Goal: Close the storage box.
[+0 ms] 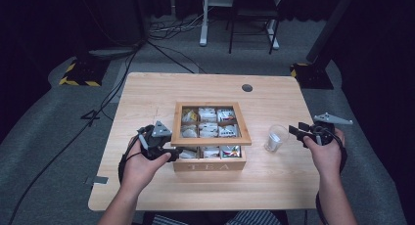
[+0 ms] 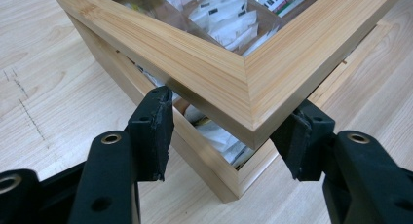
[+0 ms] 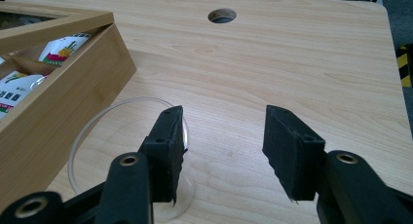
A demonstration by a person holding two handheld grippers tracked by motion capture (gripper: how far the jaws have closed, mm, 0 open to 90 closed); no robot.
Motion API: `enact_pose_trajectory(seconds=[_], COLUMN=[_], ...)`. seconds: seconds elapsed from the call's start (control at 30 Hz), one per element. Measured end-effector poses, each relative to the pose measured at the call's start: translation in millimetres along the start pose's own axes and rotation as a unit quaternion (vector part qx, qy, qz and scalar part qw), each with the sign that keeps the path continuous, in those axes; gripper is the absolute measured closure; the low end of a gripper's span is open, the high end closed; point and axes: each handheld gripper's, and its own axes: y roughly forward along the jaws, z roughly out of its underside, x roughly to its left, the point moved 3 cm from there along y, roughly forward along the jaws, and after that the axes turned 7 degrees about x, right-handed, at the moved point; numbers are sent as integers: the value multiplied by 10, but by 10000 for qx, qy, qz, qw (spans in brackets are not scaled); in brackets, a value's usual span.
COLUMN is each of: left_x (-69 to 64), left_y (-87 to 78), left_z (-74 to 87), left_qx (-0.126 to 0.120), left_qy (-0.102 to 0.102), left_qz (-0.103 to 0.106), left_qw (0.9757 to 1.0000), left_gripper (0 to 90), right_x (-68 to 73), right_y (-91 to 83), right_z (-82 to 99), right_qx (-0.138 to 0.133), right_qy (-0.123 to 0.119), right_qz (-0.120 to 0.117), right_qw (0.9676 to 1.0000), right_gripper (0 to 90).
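A wooden tea box (image 1: 208,165) marked TEA stands mid-table, its compartments filled with tea bags (image 1: 208,129). Its glass-windowed lid (image 1: 210,141) is tilted up at the front, leaving a gap above the box. My left gripper (image 1: 169,149) is at the lid's front-left corner. In the left gripper view the lid (image 2: 219,73) sits between the jaws of the left gripper (image 2: 231,112), with a pad against each side of the corner, above the box wall (image 2: 195,151). My right gripper (image 1: 295,130) stands open just right of a clear plastic cup (image 1: 276,137). In the right gripper view the right gripper (image 3: 224,117) holds nothing, and the cup (image 3: 80,136) lies under its left jaw.
A round cable hole (image 1: 247,87) sits near the table's far edge, also in the right gripper view as the hole (image 3: 222,15). Bare wooden tabletop (image 1: 147,102) surrounds the box. Cables and stand bases lie on the floor beyond.
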Motion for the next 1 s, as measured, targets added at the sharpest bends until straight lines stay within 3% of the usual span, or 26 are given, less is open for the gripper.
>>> enact_pose_trajectory(seconds=[0.33, 1.0], left_x=[-26, -47], left_y=[65, 140], left_z=[67, 120], left_qx=[292, 651], left_qy=[190, 292], left_qz=[25, 85], left_qw=[9994, 9974], left_gripper=[439, 439], right_x=[-93, -382], right_y=[92, 421], right_z=[30, 304], right_qx=[87, 462], right_qy=[121, 161], right_qz=[-7, 95], right_qw=[9999, 9988], right_gripper=[495, 454])
